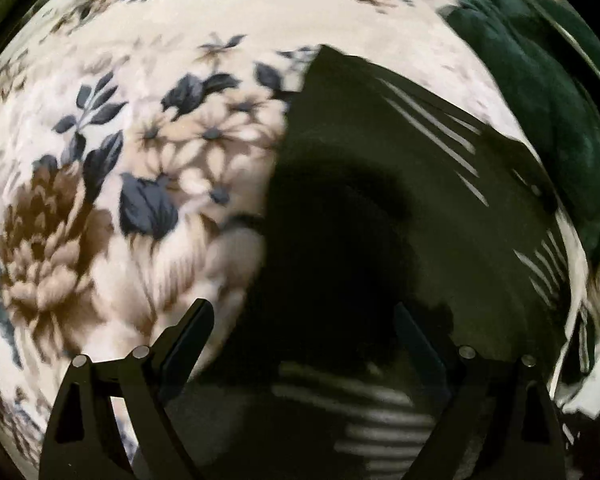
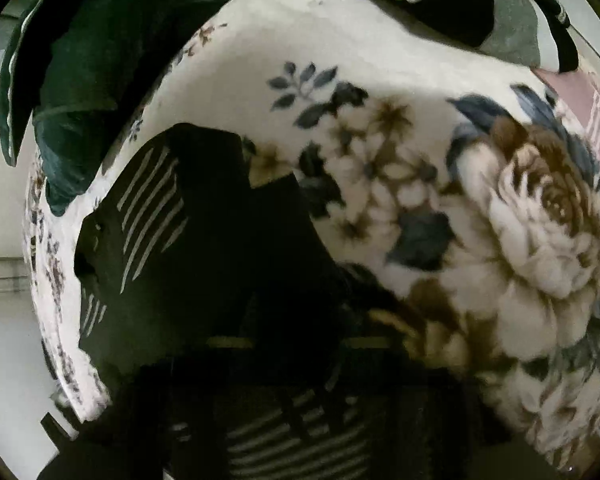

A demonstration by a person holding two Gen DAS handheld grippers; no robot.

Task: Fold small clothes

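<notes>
Left gripper (image 1: 304,316): fingers spread wide, nothing between them; left finger (image 1: 188,332) over the blanket, right finger (image 1: 416,340) over the dark garment.
Right gripper: its fingers cannot be made out in the right wrist view; dark striped fabric fills the lower frame, so whether it grips or stands apart cannot be told.
Dark garment (image 1: 380,184): black cloth with groups of thin white stripes, lying spread on the blanket, one corner pointing away from the left camera. In the right wrist view the same garment (image 2: 204,248) occupies the lower left, its striped part close beneath the lens.
Floral blanket (image 1: 112,184): cream ground with brown blooms and blue-grey leaves, directly under the garment and extending to all sides.
Green cloth (image 1: 540,92): dark green, bunched, near the garment's far edge, resting on the blanket.
Clothing pile (image 2: 460,4): dark and grey pieces at the far end of the blanket, well apart from the garment.
Image quality: both views show motion blur.
</notes>
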